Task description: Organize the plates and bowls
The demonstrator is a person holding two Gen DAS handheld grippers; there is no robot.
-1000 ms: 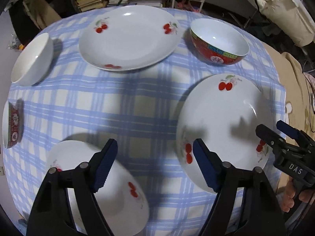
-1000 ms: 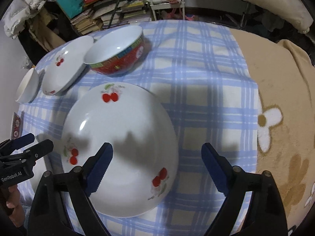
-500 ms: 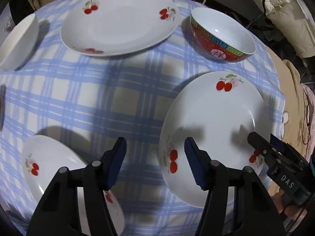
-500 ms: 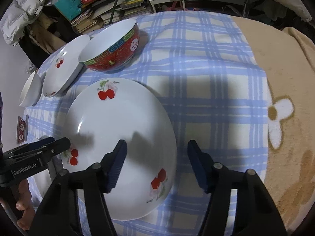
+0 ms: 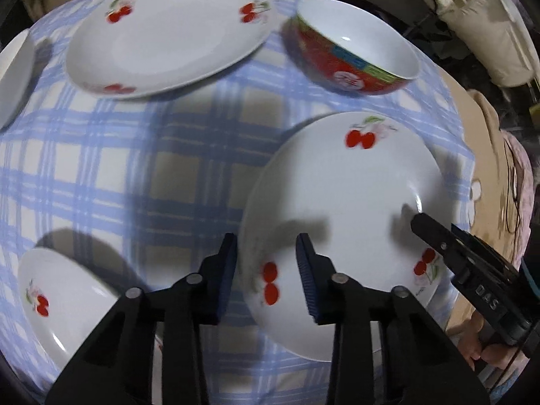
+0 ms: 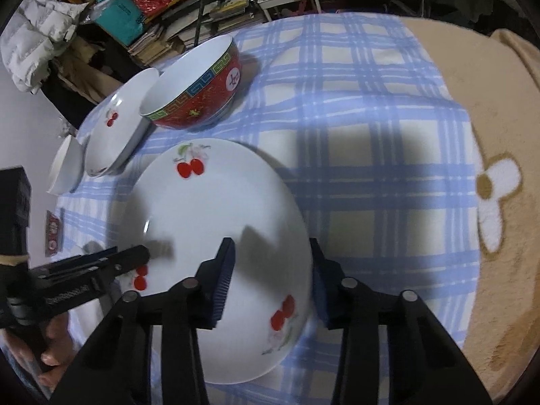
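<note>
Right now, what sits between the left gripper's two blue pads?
In the left wrist view, the left gripper is closing astride the near-left rim of the white cherry-print plate; only that rim and checked cloth lie between.

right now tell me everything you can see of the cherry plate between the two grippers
The cherry plate is a round, glossy white dish, ceramic by its look, with three red cherry sprigs near its rim. It lies flat on the blue checked tablecloth, just before the red bowl. The left gripper and right gripper straddle opposite edges, jaws closing; pads not visibly pressing yet.
</note>
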